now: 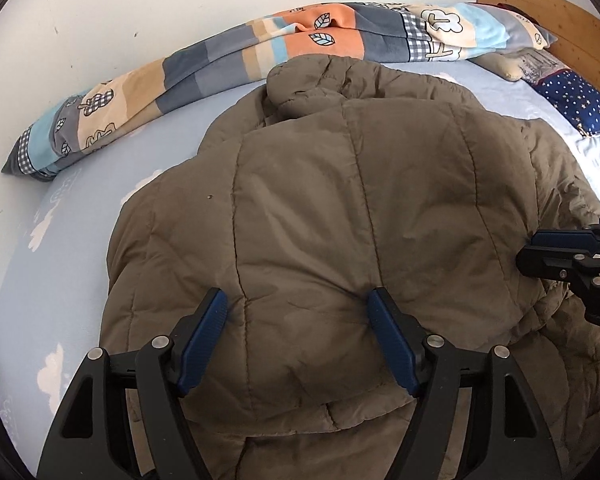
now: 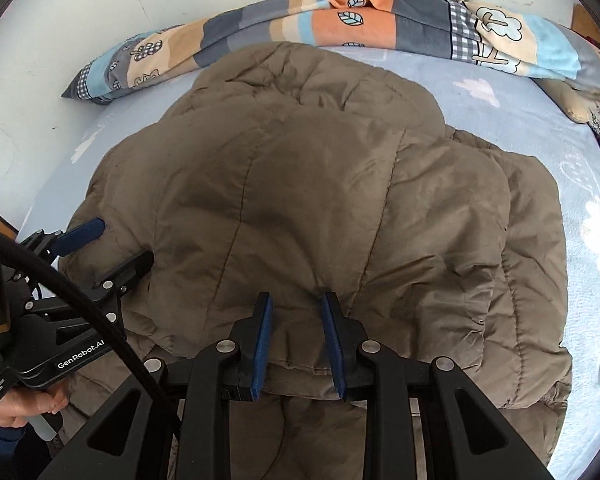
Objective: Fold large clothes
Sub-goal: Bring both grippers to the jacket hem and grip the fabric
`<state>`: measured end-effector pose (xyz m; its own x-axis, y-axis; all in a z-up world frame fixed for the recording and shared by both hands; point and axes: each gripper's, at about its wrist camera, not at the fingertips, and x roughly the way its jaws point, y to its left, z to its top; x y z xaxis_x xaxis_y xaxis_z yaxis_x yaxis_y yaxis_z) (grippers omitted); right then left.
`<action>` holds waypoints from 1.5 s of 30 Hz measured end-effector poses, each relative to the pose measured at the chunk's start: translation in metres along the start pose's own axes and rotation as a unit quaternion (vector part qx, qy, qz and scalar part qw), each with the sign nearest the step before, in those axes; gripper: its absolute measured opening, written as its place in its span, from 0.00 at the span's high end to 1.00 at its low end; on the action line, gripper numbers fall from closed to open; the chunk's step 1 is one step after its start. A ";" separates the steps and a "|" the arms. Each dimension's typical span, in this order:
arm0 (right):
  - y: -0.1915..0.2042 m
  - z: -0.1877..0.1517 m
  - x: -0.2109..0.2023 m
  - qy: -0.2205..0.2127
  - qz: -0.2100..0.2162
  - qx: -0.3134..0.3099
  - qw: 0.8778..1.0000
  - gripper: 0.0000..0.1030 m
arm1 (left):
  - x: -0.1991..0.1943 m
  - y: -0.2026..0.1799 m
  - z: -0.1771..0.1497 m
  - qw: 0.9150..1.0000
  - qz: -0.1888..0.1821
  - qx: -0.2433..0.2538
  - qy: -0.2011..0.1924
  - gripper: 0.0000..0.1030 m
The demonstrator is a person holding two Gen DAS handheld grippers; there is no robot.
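Observation:
A large olive-brown quilted puffer jacket (image 1: pixel 340 216) lies folded over on a light blue bed sheet (image 1: pixel 80 240); it also fills the right wrist view (image 2: pixel 320 208). My left gripper (image 1: pixel 298 300) is open wide, its jaws straddling the jacket's near folded edge. It also shows in the right wrist view (image 2: pixel 120 240) at the jacket's left side. My right gripper (image 2: pixel 296 300) is partly open, its blue pads (image 2: pixel 332 328) on either side of a pinch of the jacket's near edge, with a gap between them. It shows at the right edge of the left wrist view (image 1: pixel 532 248).
A patchwork duvet (image 1: pixel 260 48) in orange, grey and blue lies rolled along the white wall (image 1: pixel 140 8). A navy star-print pillow (image 1: pixel 580 100) and a wooden headboard (image 1: pixel 548 12) are at the far right. My hand (image 2: pixel 20 404) holds the left gripper.

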<state>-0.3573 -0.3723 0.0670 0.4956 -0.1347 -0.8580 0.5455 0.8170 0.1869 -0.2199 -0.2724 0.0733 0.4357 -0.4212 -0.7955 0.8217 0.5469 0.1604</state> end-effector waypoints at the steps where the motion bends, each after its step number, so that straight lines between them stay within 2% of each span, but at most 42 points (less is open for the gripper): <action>1: 0.000 0.000 0.001 0.001 -0.001 0.000 1.000 0.73 | 0.000 -0.001 -0.001 1.000 0.002 0.002 -0.001 0.29; 17: 0.002 0.001 0.006 0.009 -0.004 -0.002 1.000 0.73 | -0.003 -0.001 0.000 1.000 0.007 0.005 -0.006 0.29; 26: 0.001 0.002 0.002 0.010 0.001 0.003 1.000 0.73 | -0.009 0.005 0.007 1.000 -0.003 -0.002 -0.007 0.29; 31: -0.001 0.008 -0.015 -0.003 0.024 0.009 1.000 0.73 | -0.026 0.029 0.031 0.998 -0.024 -0.044 -0.036 0.29; 34: -0.007 0.021 -0.033 -0.043 0.026 0.014 0.999 0.73 | -0.020 0.050 0.048 0.996 -0.020 -0.078 -0.039 0.29; 38: -0.030 0.036 -0.038 -0.079 0.018 0.055 0.995 0.73 | 0.001 0.080 0.055 0.992 -0.016 -0.126 -0.021 0.29; 42: -0.049 0.043 -0.026 -0.079 -0.002 0.074 0.994 0.73 | 0.027 0.097 0.054 0.987 -0.012 -0.158 0.003 0.29; 45: -0.063 0.043 -0.011 -0.063 0.011 0.097 0.993 0.73 | 0.042 0.098 0.049 0.986 -0.022 -0.162 0.020 0.28</action>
<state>-0.3679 -0.4465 0.0854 0.5829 -0.1968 -0.7884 0.6478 0.6983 0.3046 -0.1035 -0.2716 0.0841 0.3830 -0.4244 -0.8205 0.6760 0.7341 -0.0641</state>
